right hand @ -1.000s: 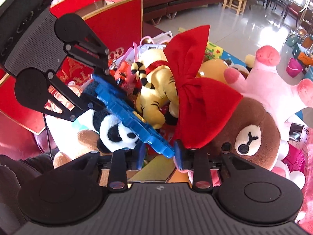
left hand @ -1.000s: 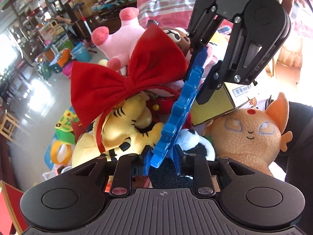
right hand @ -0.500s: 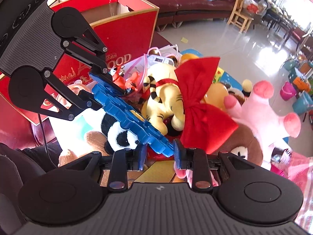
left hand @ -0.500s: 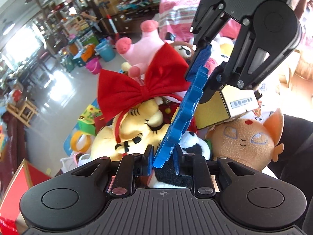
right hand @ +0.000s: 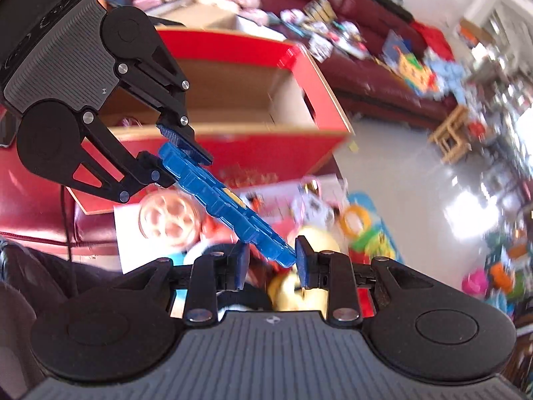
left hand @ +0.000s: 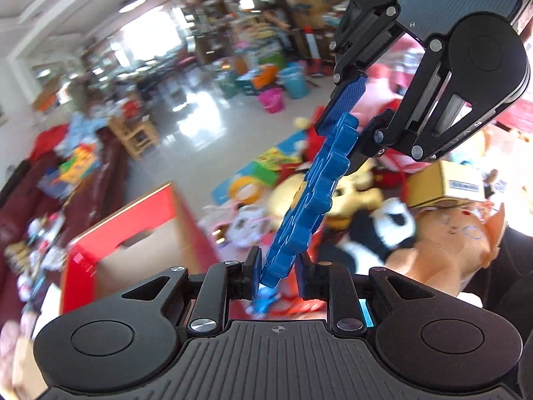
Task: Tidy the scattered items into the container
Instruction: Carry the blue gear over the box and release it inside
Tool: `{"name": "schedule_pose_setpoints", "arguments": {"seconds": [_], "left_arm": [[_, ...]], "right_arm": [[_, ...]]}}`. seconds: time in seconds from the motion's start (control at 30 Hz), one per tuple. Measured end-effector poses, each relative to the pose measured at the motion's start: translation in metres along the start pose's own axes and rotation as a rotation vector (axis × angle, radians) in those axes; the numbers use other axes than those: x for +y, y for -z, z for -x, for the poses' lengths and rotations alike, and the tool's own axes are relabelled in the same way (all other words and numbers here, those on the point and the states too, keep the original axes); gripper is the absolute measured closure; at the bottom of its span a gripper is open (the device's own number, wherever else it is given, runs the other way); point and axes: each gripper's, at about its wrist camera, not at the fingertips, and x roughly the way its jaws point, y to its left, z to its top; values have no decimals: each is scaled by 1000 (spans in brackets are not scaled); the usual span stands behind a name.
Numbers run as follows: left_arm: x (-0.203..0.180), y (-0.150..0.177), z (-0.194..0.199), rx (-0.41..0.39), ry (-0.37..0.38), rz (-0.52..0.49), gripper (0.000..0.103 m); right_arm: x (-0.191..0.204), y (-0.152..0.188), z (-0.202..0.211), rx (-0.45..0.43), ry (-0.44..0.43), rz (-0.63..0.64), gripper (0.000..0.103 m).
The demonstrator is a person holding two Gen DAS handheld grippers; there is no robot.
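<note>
Jaws, left gripper: clamped on the near end of the blue toothed strip, which runs off toward 1 o'clock.
Jaws, right gripper: gripping the strip's other end, its right pad against it.
Red box: open-topped, at 9 o'clock in the left view, probably cardboard; blur hides detail.
Panda plush: at 3 o'clock, among heaped toys.
</note>
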Motion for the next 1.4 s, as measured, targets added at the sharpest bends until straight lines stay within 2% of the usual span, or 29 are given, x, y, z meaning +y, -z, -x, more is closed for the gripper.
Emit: {"name": "schedule_pose_setpoints", "arguments": {"seconds": [0.1, 0.27, 0.37, 0.43, 0.53, 0.57, 0.6, 0.63, 0.67, 0.7, 1.4], "left_arm": [[28, 26, 27, 12, -95, 101, 84], [66, 76, 52, 72, -182, 289, 84], [78, 101, 53, 120, -202, 351, 84], [83, 113, 51, 136, -190, 385, 84], [90, 123, 49, 142, -172, 426, 83], [93, 124, 50, 139, -175, 441, 63], [94, 124, 51, 131, -182, 452, 44], [95, 122, 51, 125, -198, 458, 31], [96, 121, 54, 110, -223, 463, 12], [96, 120, 56, 93, -239, 459, 7], [75, 89, 30, 100, -232, 382, 7]], "right_arm": [[13, -38, -11, -67, -38, 71, 69], [42, -93, -46, -124, -124, 142, 68], [58, -112, -72, -102, -172, 177, 67], [66, -120, -87, -78, -196, 190, 65], [70, -125, -96, -70, -217, 169, 55], [70, -126, -95, -79, -219, 161, 52], [70, -127, -94, -91, -217, 157, 42], [69, -127, -93, -103, -212, 157, 34], [69, -124, -90, -115, -203, 159, 31], [68, -124, -89, -119, -198, 160, 30], [28, -88, -68, -130, -145, 28, 27]]}}
